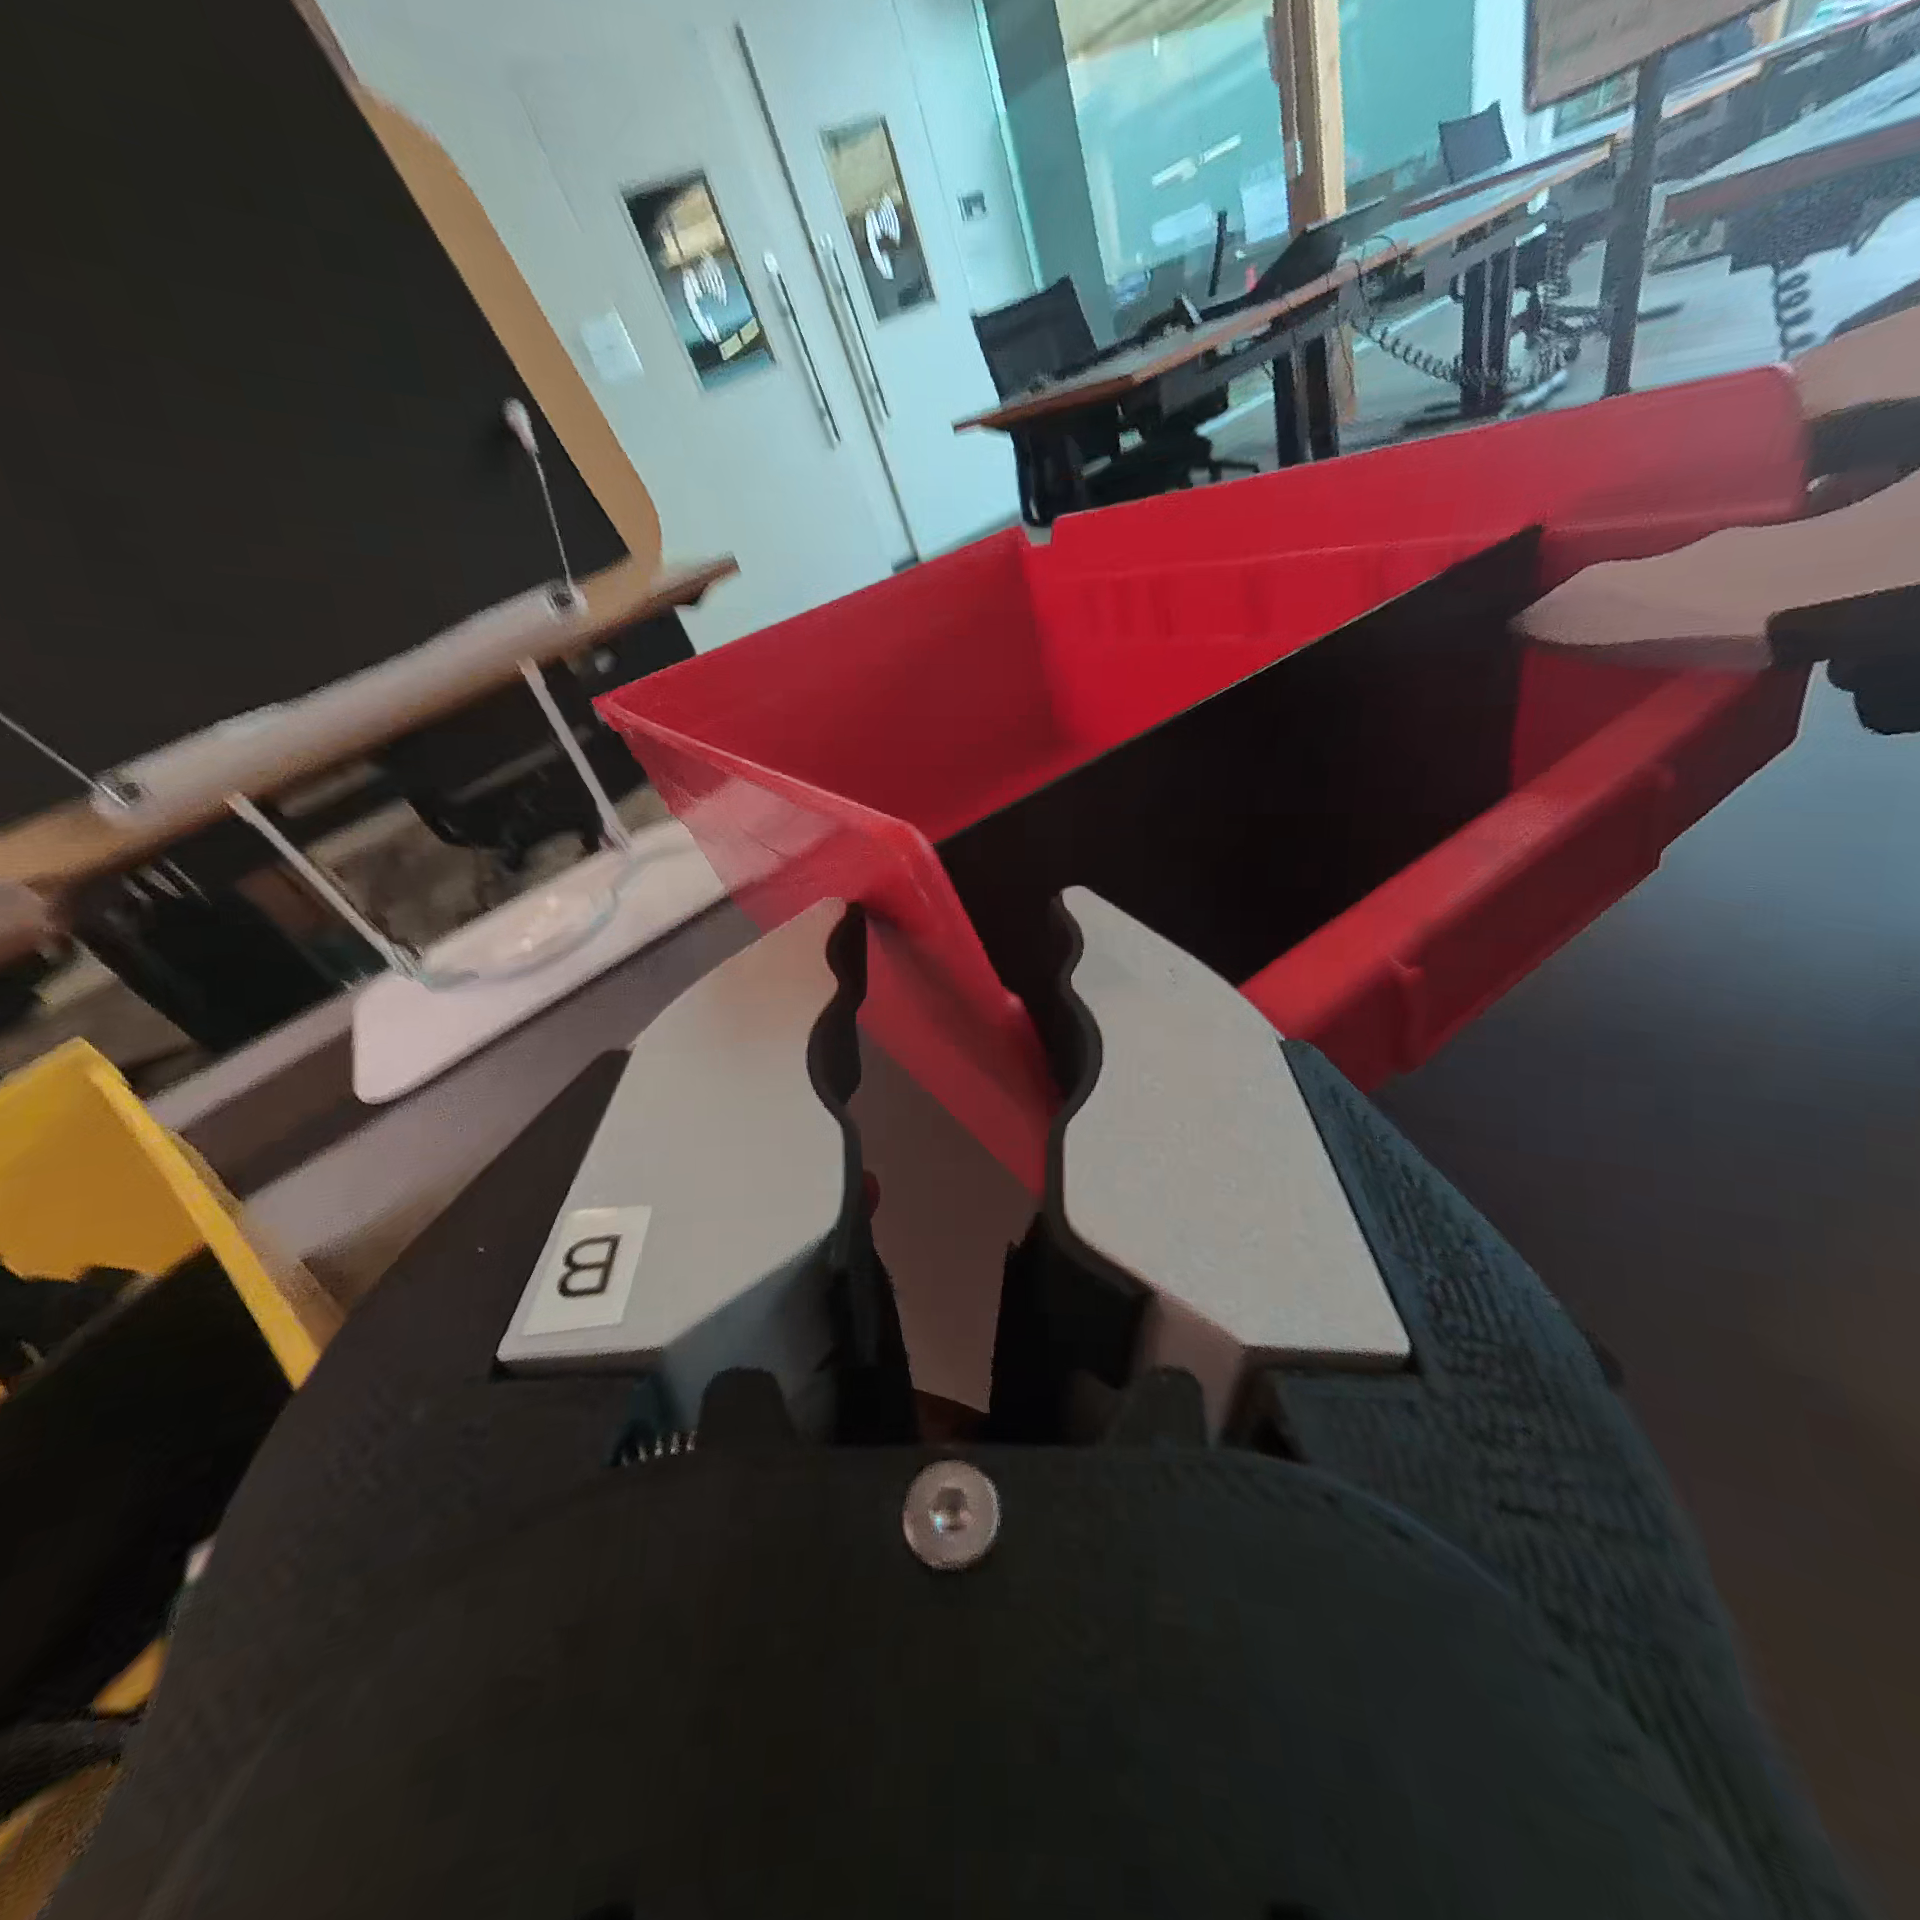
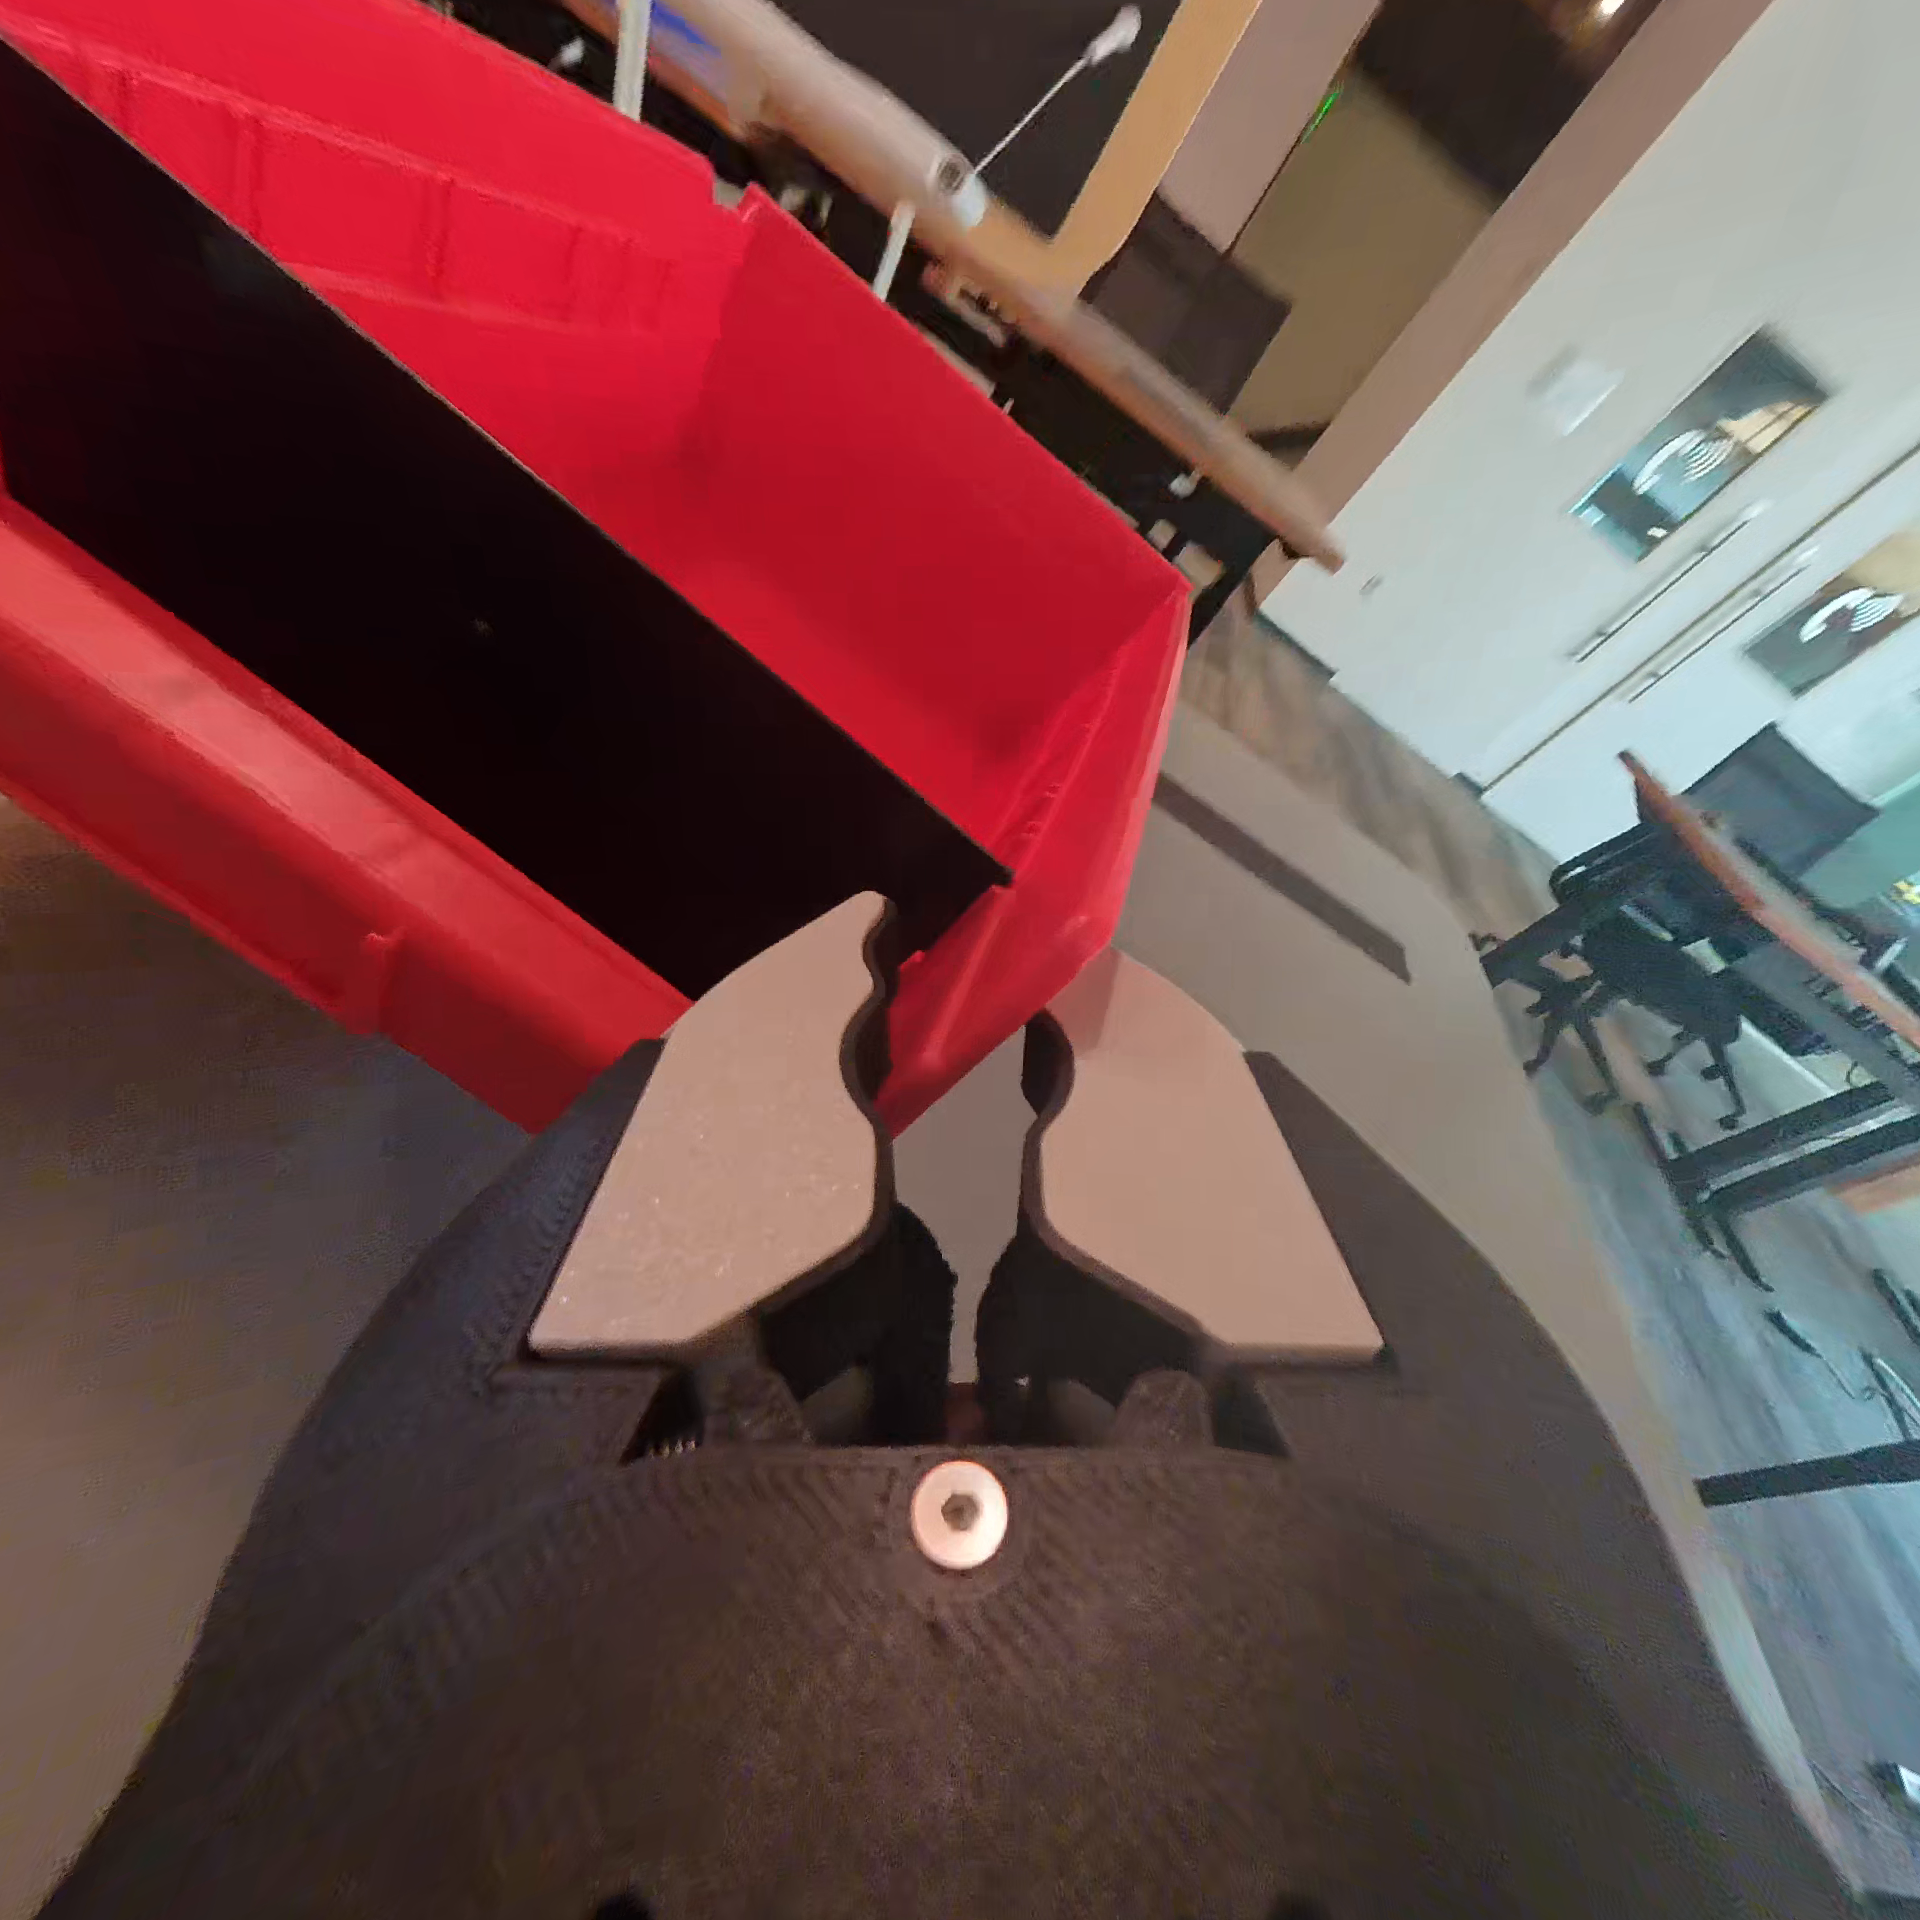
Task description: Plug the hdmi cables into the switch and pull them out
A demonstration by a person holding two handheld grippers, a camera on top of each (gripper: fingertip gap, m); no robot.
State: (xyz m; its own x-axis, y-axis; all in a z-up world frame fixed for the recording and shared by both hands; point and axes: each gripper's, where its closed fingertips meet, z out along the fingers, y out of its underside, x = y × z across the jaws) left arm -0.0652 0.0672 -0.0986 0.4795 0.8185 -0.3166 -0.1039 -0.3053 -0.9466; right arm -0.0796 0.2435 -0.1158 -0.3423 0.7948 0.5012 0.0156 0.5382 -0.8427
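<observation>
No HDMI cable or switch shows in either view. A red plastic bin [image 1: 1039, 665] with a black divider [image 1: 1299, 779] along its length fills both views. My left gripper [image 1: 961, 935] is shut on the bin's near end wall. My right gripper [image 2: 997, 945] is shut on the opposite end wall of the bin [image 2: 831, 468], next to the end of the divider [image 2: 416, 540]. One of the right gripper's fingers [image 1: 1642, 623] shows at the bin's far end in the left wrist view. The bin looks tilted between the two grippers.
A dark tabletop [image 1: 1662, 1143] lies under and right of the bin. A yellow bin [image 1: 104, 1174] sits at the left. A white base plate with clear rods [image 1: 499, 966] stands beyond the table edge. Office desks and chairs [image 1: 1143, 395] stand behind.
</observation>
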